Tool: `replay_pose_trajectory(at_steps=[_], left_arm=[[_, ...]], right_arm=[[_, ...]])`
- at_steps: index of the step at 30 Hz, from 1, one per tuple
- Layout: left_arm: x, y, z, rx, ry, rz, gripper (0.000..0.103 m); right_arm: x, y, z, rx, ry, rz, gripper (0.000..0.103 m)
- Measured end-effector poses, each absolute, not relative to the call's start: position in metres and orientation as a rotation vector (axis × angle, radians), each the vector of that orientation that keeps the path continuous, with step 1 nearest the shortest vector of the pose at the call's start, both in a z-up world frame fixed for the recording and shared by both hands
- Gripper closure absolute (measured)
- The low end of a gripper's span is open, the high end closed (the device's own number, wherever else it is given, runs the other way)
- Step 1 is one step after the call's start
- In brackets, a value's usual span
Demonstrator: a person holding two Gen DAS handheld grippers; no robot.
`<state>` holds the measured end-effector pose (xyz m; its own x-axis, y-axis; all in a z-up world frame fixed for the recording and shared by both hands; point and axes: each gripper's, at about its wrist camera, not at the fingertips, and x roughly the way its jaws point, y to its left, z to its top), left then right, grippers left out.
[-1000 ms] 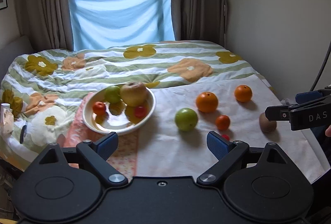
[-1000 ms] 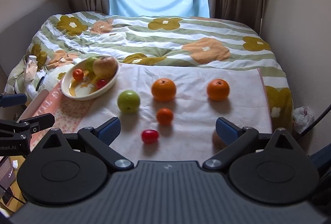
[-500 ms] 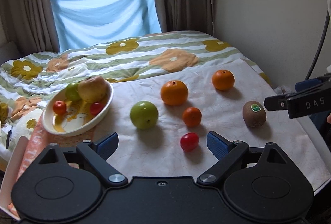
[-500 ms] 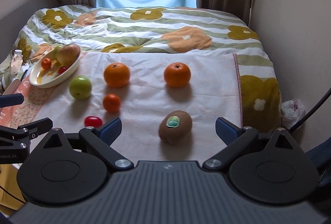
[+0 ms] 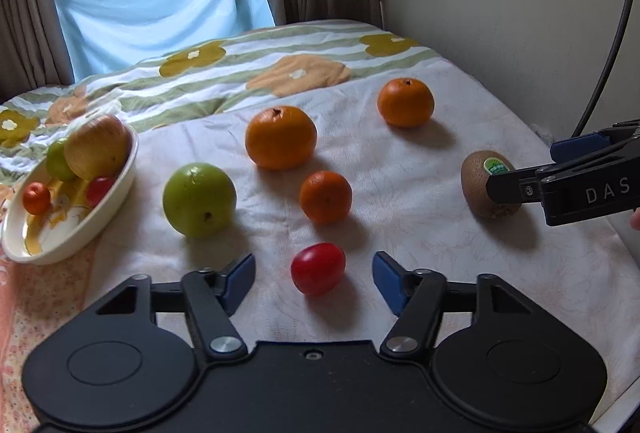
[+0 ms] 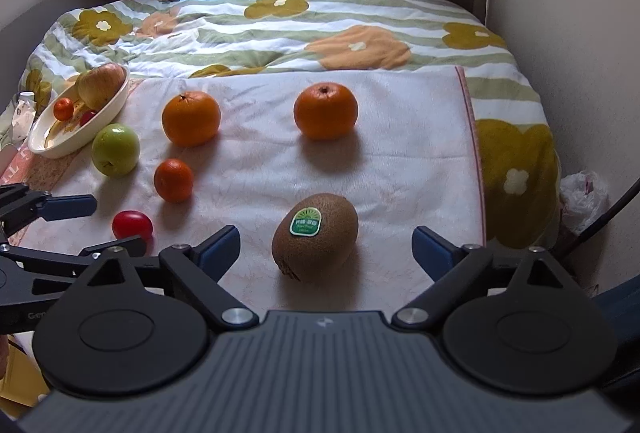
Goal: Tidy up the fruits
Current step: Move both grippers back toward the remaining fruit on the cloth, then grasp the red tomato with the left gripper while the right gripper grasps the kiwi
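A red cherry tomato (image 5: 318, 268) lies on the white towel between the blue pads of my left gripper (image 5: 314, 279); its jaws are closing and the pads stand clear of the tomato. A brown kiwi (image 6: 316, 236) with a green sticker lies between the wide-open jaws of my right gripper (image 6: 326, 247), untouched. Further back lie a green apple (image 5: 199, 199), a small mandarin (image 5: 326, 197) and two oranges (image 5: 281, 137) (image 5: 405, 103). The cream bowl (image 5: 76, 229) at the left holds an apple, a green fruit and small red fruits.
The white towel (image 6: 400, 161) covers the near part of a flowered quilt (image 6: 360, 29). A wall runs close along the right side. A white plastic bag (image 6: 582, 197) lies beside the bed. Curtains and a blue cloth hang at the back.
Both grippers came down and forward toward the towel. The tomato now sits between the left jaws, which have narrowed. The kiwi now sits between the right jaws.
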<state>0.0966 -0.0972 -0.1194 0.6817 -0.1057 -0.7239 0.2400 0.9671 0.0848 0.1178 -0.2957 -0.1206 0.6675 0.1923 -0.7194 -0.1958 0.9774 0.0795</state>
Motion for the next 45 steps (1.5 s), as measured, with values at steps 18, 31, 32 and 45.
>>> replay_pose_trajectory(at_steps=[18,31,32,45], left_arm=[[0.108,-0.097,-0.132,0.139,0.839,-0.189,0.067],[0.097,-0.086,-0.131,0.123,0.840,-0.137,0.067],[0.096,-0.085,-0.130,0.118,0.839,-0.131,0.067],[0.081,-0.068,-0.104,0.070,0.794,-0.079,0.067]], right_arm=[[0.135,-0.291,-0.140,0.005,0.842,0.244,0.010],[0.138,-0.281,-0.150,-0.019,0.825,0.237,0.033],[0.138,-0.281,-0.150,-0.020,0.821,0.236,0.034],[0.131,-0.275,-0.132,-0.005,0.795,0.261,0.038]])
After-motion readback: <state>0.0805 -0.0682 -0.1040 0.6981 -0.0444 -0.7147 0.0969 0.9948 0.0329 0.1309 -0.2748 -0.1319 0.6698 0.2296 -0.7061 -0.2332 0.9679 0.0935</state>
